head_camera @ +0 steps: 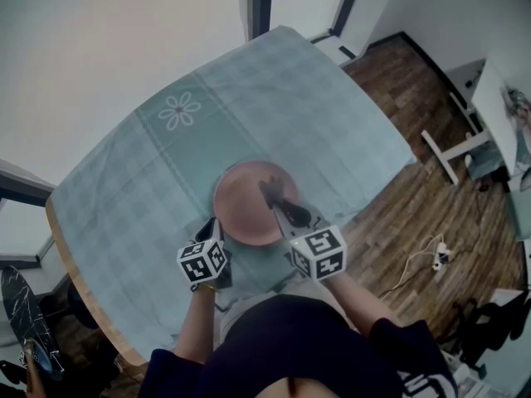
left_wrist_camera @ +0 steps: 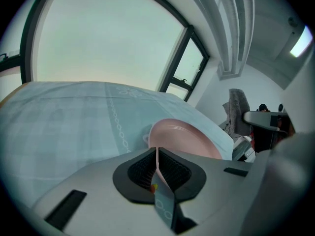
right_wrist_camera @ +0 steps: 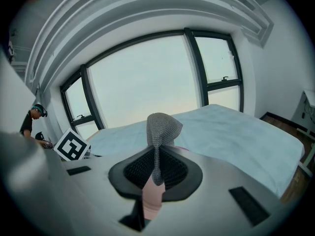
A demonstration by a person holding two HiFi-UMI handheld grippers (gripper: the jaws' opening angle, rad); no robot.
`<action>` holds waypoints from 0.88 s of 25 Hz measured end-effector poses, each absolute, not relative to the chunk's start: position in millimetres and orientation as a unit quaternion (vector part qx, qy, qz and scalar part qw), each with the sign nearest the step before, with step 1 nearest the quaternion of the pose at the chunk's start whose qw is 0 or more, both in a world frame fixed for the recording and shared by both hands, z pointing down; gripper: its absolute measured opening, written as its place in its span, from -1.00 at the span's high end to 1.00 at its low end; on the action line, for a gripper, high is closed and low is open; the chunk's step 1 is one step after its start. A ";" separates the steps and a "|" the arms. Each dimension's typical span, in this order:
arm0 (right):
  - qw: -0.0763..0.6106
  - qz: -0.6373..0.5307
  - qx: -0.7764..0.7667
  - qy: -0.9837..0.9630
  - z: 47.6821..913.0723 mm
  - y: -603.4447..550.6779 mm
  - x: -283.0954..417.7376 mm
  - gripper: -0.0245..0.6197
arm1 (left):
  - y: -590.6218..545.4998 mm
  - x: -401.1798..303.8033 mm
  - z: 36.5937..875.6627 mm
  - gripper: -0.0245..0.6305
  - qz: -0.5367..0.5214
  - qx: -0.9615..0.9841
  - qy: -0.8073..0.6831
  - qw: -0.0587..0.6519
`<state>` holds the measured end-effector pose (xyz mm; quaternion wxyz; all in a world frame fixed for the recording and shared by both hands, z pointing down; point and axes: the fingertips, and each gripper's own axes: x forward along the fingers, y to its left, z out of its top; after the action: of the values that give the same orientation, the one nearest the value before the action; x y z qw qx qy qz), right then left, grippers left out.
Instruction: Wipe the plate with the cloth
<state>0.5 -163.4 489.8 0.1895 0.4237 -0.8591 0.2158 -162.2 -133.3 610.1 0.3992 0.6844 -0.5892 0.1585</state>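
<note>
Pale teal checked tablecloth (head_camera: 249, 114) covers the table in the head view; a round, smooth pink plate (head_camera: 245, 201) lies near its front edge.

Left gripper view: the left gripper (left_wrist_camera: 156, 166) clamps the plate's thin rim, likely steadying it.

Right gripper view: the right gripper (right_wrist_camera: 156, 168) pinches a grey, coarse-knit cloth (right_wrist_camera: 162, 129) that bunches upright above its jaws, apparently ready for wiping.

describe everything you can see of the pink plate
The plate is round, shallow and plain pink, smooth like plastic or glazed ceramic, with faint rings inside its rim. It lies over the pale blue tablecloth near the table's front edge. The jaws of the left gripper are shut on its near rim, and the right gripper holds the grey cloth over its right side.
</note>
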 end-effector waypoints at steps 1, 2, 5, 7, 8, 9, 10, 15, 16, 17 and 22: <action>0.194 0.216 0.423 -0.859 492.7 -166.2 -0.1 0.82 | -135.3 -163.1 613.3 0.85 0.160 0.683 -0.588 0.403; 0.198 0.217 0.421 -0.858 495.8 -168.5 -0.2 0.82 | -136.9 -163.3 616.0 0.85 0.161 0.681 -0.587 0.407; 0.216 0.218 0.417 -0.856 507.2 -174.4 1.7 0.82 | -141.1 -160.7 623.4 0.85 0.163 0.681 -0.579 0.417; 0.228 0.220 0.413 -0.854 515.7 -178.7 1.7 0.82 | -144.1 -160.1 628.9 0.85 0.163 0.680 -0.576 0.424; 0.233 0.220 0.411 -0.853 519.2 -180.8 1.0 0.82 | -145.4 -160.0 631.5 0.84 0.162 0.679 -0.574 0.428; 0.238 0.219 0.410 -0.853 522.4 -182.8 0.4 0.82 | -146.5 -159.8 634.1 0.81 0.162 0.677 -0.573 0.433; 0.244 0.217 0.409 -0.852 525.7 -185.1 0.2 0.82 | -147.4 -159.3 636.8 0.77 0.161 0.676 -0.570 0.438; 0.266 0.206 0.404 -0.851 538.6 -195.5 -1.4 0.82 | -149.0 -155.4 647.4 0.71 0.162 0.672 -0.558 0.460; 0.271 0.203 0.404 -0.850 540.7 -197.1 -1.2 0.82 | -148.8 -154.2 648.4 0.71 0.161 0.671 -0.555 0.464; 0.276 0.199 0.404 -0.849 543.2 -199.1 -0.7 0.82 | -148.6 -153.1 649.5 0.71 0.161 0.671 -0.554 0.466; 0.300 0.194 0.395 -0.847 557.7 -206.5 -5.0 0.82 | -149.6 -151.8 653.1 0.71 0.160 0.669 -0.552 0.472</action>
<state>-5.0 -206.5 557.7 0.3000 0.3948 -0.8466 0.1936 -151.8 -149.6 653.1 0.4715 0.6686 -0.5521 0.1605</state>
